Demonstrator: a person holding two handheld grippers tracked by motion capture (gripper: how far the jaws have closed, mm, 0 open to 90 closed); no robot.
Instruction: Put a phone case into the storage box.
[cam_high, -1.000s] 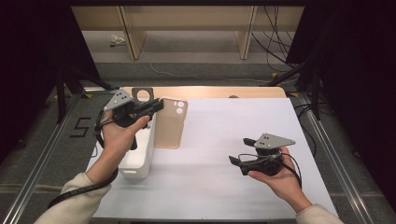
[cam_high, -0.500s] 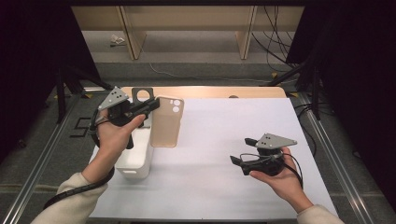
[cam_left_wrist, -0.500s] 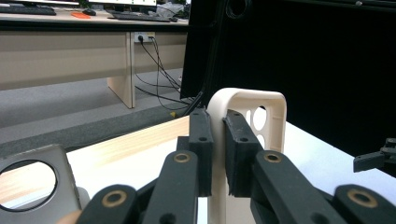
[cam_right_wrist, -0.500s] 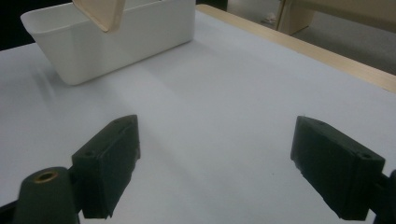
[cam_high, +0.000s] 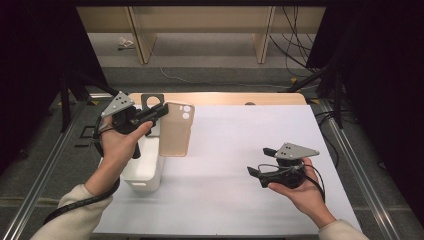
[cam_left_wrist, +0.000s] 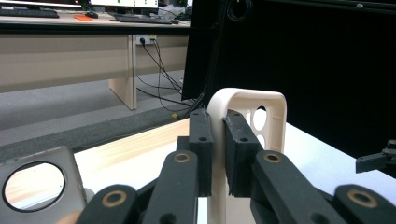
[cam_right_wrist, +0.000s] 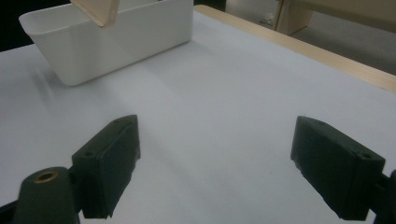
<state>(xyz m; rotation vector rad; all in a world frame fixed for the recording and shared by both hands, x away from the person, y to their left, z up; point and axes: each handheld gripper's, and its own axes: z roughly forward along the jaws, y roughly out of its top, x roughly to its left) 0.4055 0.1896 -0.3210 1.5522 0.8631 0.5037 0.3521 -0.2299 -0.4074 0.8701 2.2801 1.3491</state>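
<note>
Left gripper (cam_high: 162, 111): raised at table's far left, jaws clamped tight on a thin edge, pointing right in the high view.
Left hand (cam_high: 117, 142): wrapped around grip, forearm rising from lower left, pale sleeve at elbow.
Right gripper (cam_high: 259, 162): low at right, level, pointing left, jaws spread wide, nothing between.
Right hand (cam_high: 300, 192): cradling grip from below, forearm entering from lower right.

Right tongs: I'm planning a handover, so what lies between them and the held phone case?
Only bare white table cover lies between the right tongs and the phone case in the high view.
</note>
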